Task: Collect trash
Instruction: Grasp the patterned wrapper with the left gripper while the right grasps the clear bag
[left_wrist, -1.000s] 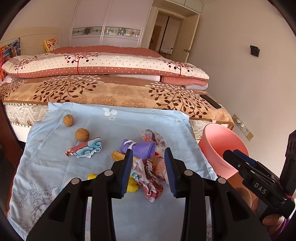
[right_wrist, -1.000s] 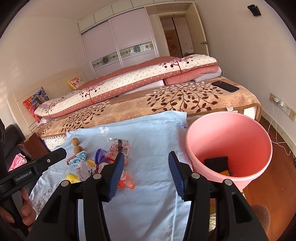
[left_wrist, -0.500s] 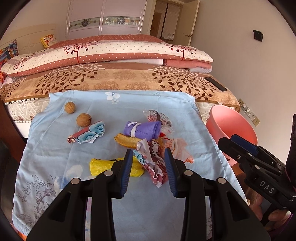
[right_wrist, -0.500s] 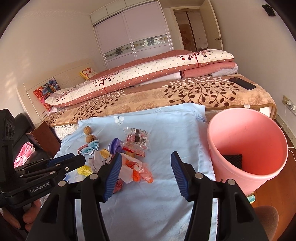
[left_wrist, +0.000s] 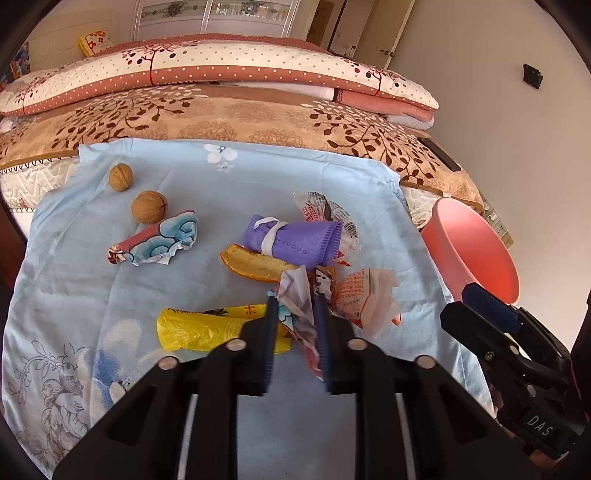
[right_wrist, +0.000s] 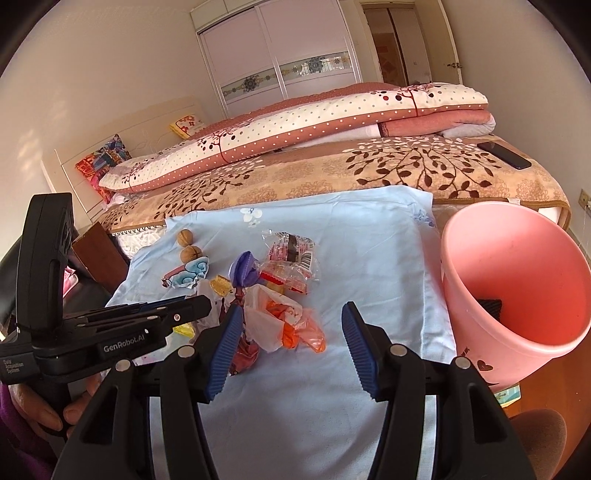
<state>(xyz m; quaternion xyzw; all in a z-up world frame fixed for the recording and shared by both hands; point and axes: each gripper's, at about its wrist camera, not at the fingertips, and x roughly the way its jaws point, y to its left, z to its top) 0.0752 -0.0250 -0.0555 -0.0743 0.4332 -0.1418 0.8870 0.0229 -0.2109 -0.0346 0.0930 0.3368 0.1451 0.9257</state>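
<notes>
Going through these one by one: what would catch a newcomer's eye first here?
First the heap of bright wrappers on the pale blue cloth before the bed, where the left gripper is closing on a crumpled patterned wrapper. Next the big pink bin off the cloth's right edge, with something dark at its bottom. The right gripper hangs open over an orange-and-white bag.

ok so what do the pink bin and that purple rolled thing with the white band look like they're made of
The pink round bin looks like moulded plastic: smooth, even walls with a soft sheen and a thin rim. The purple roll tied with a white band looks like felt or a similar nonwoven cloth: matte, fuzzy surface with a zigzag-cut edge and a stitched line, though I can't be sure.
</notes>
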